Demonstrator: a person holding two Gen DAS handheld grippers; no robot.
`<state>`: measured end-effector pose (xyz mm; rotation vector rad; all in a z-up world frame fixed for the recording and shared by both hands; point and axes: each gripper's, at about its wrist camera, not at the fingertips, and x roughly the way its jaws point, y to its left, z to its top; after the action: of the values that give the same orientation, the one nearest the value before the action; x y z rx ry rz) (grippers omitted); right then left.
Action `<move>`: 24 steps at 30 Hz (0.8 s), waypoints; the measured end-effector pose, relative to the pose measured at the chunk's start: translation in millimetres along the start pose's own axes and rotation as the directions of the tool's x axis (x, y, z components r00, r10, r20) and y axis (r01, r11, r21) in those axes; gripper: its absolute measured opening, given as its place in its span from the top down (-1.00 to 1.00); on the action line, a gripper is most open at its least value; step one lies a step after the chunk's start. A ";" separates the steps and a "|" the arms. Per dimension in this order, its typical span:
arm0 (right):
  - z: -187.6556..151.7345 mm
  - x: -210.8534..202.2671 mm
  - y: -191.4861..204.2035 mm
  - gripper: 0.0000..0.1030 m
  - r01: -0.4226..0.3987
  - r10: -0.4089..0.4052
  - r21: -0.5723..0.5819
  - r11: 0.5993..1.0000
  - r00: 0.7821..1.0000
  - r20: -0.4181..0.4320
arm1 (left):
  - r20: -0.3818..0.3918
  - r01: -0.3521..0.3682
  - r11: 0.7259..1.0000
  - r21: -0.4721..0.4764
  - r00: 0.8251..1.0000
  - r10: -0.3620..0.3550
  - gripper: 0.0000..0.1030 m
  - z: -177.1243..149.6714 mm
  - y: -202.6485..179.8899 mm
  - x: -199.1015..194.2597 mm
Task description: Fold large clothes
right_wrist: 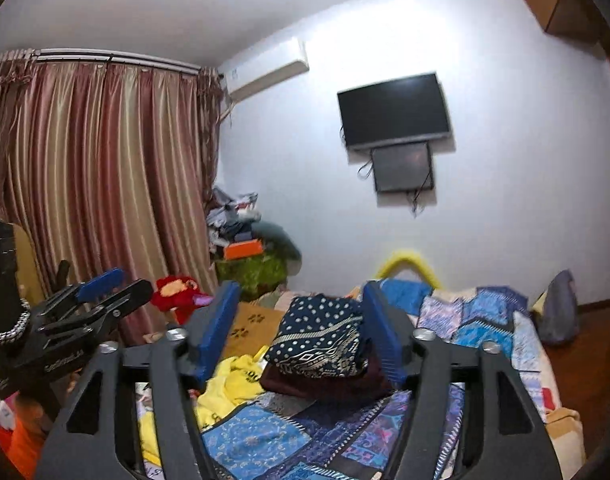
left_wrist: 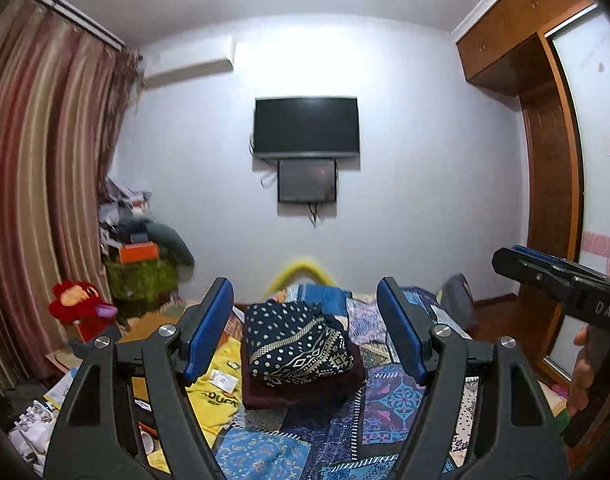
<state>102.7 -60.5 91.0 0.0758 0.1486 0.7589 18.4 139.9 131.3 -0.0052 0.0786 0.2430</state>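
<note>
Currently — entry, bedroom, folding job.

Item: folded clothes stack (left_wrist: 301, 356), navy dotted piece on top of dark maroon one, on patchwork bedspread (left_wrist: 401, 396). Lies straight ahead of and below both grippers, seen framed betw. each pair of fingers; not touched. Long axis runs roughly away from the cameras.

Item: yellow shirt (left_wrist: 215, 392), crumpled, unfolded, just left of stack; nearer left side — prob. next piece.

Left gripper (left_wrist: 305, 332): spread wide, holds nothing.

Right gripper (right_wrist: 301, 332): spread, empty, clear of cloth.

Both held level above bed.
</note>
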 end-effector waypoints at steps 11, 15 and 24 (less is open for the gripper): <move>-4.5 -1.0 8.2 -1.00 0.157 -0.155 -0.031 0.987 0.985 0.076 | 0.033 -0.039 0.998 -0.056 0.999 0.041 -0.98 -9.4 3.1 -20.0; -4.1 7.4 4.7 -1.00 0.169 -0.167 -0.034 0.985 0.984 0.056 | 0.020 -0.045 0.998 -0.052 0.999 0.046 -0.98 -14.0 2.3 -15.3; -11.3 5.0 4.2 -1.00 0.160 -0.158 -0.046 0.986 0.987 0.037 | -0.006 -0.048 0.997 -0.062 0.999 0.047 -0.99 -22.1 3.1 -7.7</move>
<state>101.6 -53.8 79.8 0.0295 0.1027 0.6015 8.5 140.8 109.9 -0.0656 0.0759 0.2929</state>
